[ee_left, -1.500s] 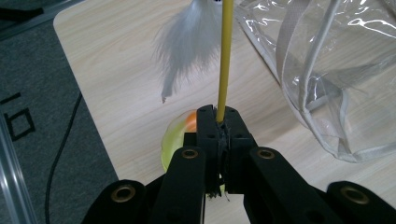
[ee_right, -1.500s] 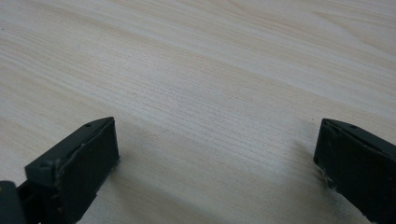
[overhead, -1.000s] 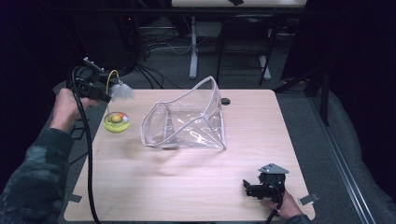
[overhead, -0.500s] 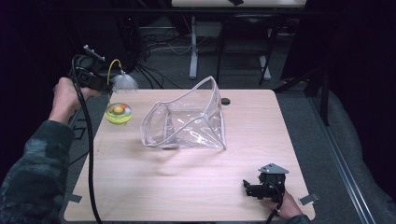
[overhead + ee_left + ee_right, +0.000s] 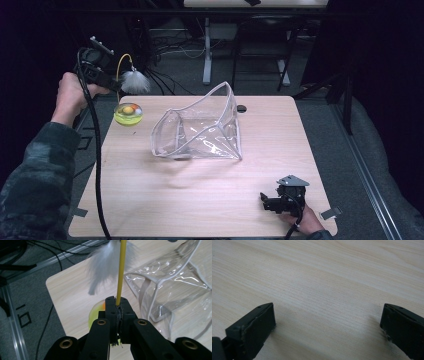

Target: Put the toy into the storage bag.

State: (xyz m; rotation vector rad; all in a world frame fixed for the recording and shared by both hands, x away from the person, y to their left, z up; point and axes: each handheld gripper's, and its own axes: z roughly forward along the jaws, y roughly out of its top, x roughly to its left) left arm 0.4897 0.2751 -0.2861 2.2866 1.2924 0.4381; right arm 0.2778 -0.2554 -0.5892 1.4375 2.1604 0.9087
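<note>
Resting near the table's (image 5: 200, 200) front edge, the right gripper (image 5: 272, 202) lies idle, jaws spread, nothing between them. Mid-table slumps a clear plastic bag (image 5: 200, 130), mouth leftward. Farther left, the left gripper (image 5: 107, 80), clenched on a yellow-stemmed feather toy (image 5: 134, 81), has risen since a second ago, lifting the feather clear above the yellow-green ball (image 5: 128, 113) at the left edge; open air surrounds it.

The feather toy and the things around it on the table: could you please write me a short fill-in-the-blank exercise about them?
1. The left gripper is shut on the toy's thin ____ stick.
2. The feather hangs above a yellow-green ____.
3. The bag on the table is made of ____ plastic.
4. The right gripper has its jaws ____.

Missing words: yellow; ball; clear; open
</note>
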